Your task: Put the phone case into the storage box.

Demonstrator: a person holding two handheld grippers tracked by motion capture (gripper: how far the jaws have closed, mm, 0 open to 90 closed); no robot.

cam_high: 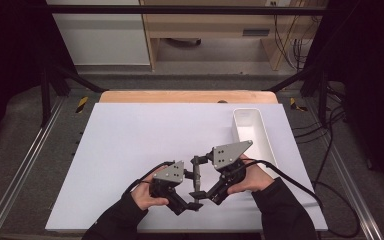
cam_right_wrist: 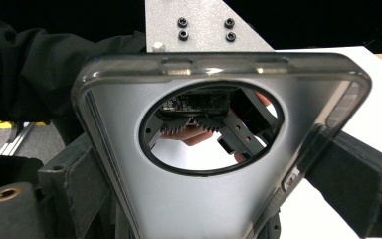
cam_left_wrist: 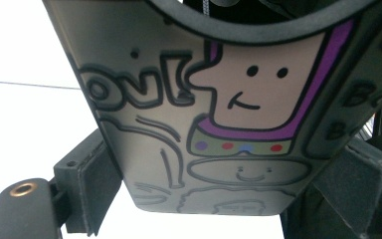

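Both tongs, left tongs (cam_high: 196,206) and right tongs (cam_high: 196,161), grasp the phone case (cam_right_wrist: 214,199) above the worktop's (cam_high: 130,150) near edge. Mid-handover, I judge; next, one side releases.

This looks like a laboratory or recording rig rather than a home. In the high view, a white rectangular sheet (cam_high: 145,150) covers a light wooden tabletop (cam_high: 187,96) in the middle of the frame, bordered left and right by silver aluminium rails (cam_high: 27,165). Black metal frame struts (cam_high: 55,80) rise at the upper left and upper right. Loose black cables (cam_high: 300,40) hang at the upper right beside a pale plywood cabinet (cam_high: 205,25). Yellow-and-black hazard tape (cam_high: 82,103) marks the grey floor, which seems to be carpet, though the view is too soft to tell.
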